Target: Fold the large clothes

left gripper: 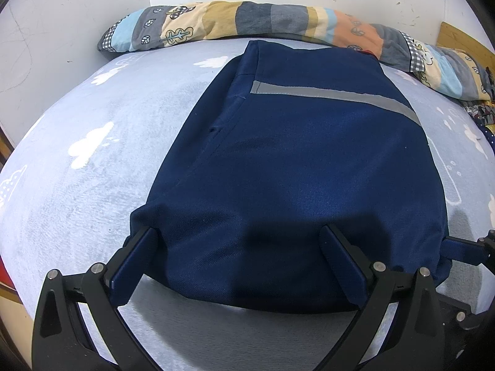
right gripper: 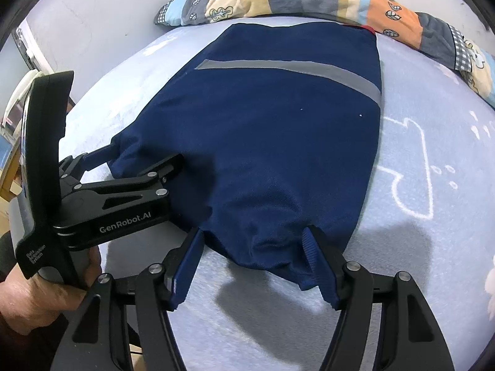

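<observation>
Two grippers: I have both at the near hem of the navy garment (left gripper: 294, 160).
Garment: flat on the bed (left gripper: 77, 185), far end by the patterned quilt (left gripper: 247, 21).
Left gripper (left gripper: 238, 241): spread, fabric bunched between fingers.
Right gripper (right gripper: 253, 241): spread likewise.
Advice: I'd pinch both corners evenly, then lift toward the quilt.

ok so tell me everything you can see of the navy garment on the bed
The navy garment looks like sturdy twill workwear with one grey reflective stripe across its far part. It lies folded into a long flat panel on the pale blue cloud-print bedsheet, its far end near the patchwork quilt. Its near edge bunches between the open fingers of the left gripper and right gripper.
</observation>
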A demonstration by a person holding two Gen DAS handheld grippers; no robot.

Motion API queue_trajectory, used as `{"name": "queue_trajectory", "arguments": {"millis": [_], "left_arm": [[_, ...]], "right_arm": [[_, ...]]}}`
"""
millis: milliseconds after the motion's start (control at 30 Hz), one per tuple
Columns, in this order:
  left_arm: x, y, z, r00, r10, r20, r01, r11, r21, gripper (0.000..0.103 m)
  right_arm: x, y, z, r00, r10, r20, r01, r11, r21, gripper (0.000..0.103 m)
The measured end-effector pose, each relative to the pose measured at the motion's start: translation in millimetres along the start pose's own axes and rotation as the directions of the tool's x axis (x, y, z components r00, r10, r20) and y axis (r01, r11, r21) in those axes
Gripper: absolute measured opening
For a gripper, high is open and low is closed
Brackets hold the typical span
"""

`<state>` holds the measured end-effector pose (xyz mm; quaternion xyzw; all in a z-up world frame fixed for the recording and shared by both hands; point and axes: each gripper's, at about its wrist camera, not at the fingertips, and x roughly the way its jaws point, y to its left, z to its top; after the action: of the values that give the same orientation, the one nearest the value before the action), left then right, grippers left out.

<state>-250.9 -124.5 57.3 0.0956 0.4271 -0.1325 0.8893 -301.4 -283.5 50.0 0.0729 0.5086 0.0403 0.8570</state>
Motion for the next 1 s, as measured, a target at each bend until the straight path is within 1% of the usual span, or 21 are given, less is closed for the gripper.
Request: {"name": "queue_trajectory", "arguments": {"millis": [167,333,400,433,467,500,567,633,667,700,733,800,833,867,900,967,1000], "left_arm": [[-0.4,-0.3,0.0,1.000,-0.001,0.000,0.001,1.000,-0.002,0.103],[-0.3,-0.3,0.2,1.000,0.000,0.000,0.000,1.000,-0.002,0.103],[-0.2,-0.2,0.3,1.000,-0.001,0.001,0.001,1.000,-0.002,0.103],[-0.2,-0.3,0.3,1.000,-0.001,0.001,0.001,1.000,-0.002,0.103],[-0.3,-0.7,0.6,1.000,0.000,0.000,0.000,1.000,-0.001,0.103],[-0.5,-1.7,0.7,1.000,0.002,-0.001,-0.002,1.000,0.005,0.103],[-1.1,-2.3,0.9,1.000,0.006,0.003,-0.006,1.000,0.008,0.103],[-1.5,-0.9,1.7,1.000,-0.003,-0.002,0.003,1.000,0.000,0.103],[-2.1,0.0,2.8,1.000,-0.009,-0.005,0.009,1.000,-0.002,0.103],[-2.9,1.5,4.8,1.000,-0.020,-0.010,0.020,1.000,-0.005,0.103],[-3.7,3.0,7.2,1.000,-0.026,-0.018,0.026,1.000,-0.005,0.103],[-9.6,6.1,16.5,1.000,-0.027,-0.007,0.027,1.000,0.006,0.103],[-12.0,10.1,24.1,0.999,-0.054,-0.010,0.054,0.999,0.000,0.103],[-13.9,17.3,34.6,0.996,-0.091,-0.023,0.090,0.996,-0.019,0.103],[-15.7,29.1,47.4,0.991,-0.126,-0.033,0.125,0.991,-0.049,0.103],[-16.2,55.5,68.0,0.983,-0.179,-0.028,0.175,0.978,-0.115,0.103],[-12.6,72.9,78.1,0.973,-0.227,-0.030,0.219,0.961,-0.167,0.103]], "right_arm": [[-8.9,-4.7,3.8,1.000,0.022,0.022,-0.022,1.000,0.021,0.068],[-28.7,-10.4,9.2,0.994,0.010,0.109,-0.015,0.999,0.040,0.067],[-26.1,-11.4,9.9,0.995,0.005,0.098,-0.009,0.999,0.044,0.067],[-19.7,-12.1,9.2,0.997,0.002,0.071,-0.006,0.999,0.046,0.066],[-9.0,-13.6,7.2,1.000,0.003,0.026,-0.005,0.998,0.058,0.065],[-1.0,-15.4,5.3,1.000,-0.005,-0.002,0.005,0.998,0.069,0.066],[1.8,-12.1,6.2,1.000,-0.022,0.004,0.021,0.999,0.048,0.067],[-1.6,-10.5,7.7,1.000,-0.022,0.008,0.021,0.999,0.048,0.068],[-5.7,-10.5,8.5,1.000,-0.023,0.020,0.022,0.999,0.050,0.066],[-10.7,-10.4,9.5,0.999,-0.022,0.043,0.020,0.998,0.051,0.062],[-19.1,-9.9,11.2,0.997,-0.015,0.078,0.011,0.999,0.051,0.060],[-32.0,-7.4,14.3,0.990,-0.023,0.136,0.018,0.999,0.043,0.060],[-38.5,-8.7,17.2,0.985,-0.046,0.165,0.039,0.998,0.043,0.062],[-41.4,-13.3,20.6,0.983,-0.055,0.176,0.046,0.997,0.056,0.063],[-41.6,-19.8,24.0,0.984,-0.047,0.173,0.035,0.997,0.074,0.063],[-41.9,-46.2,32.9,0.985,-0.008,0.172,-0.020,0.987,0.162,0.062],[-40.7,-60.0,34.5,0.985,0.017,0.173,-0.053,0.977,0.208,0.063]]}}
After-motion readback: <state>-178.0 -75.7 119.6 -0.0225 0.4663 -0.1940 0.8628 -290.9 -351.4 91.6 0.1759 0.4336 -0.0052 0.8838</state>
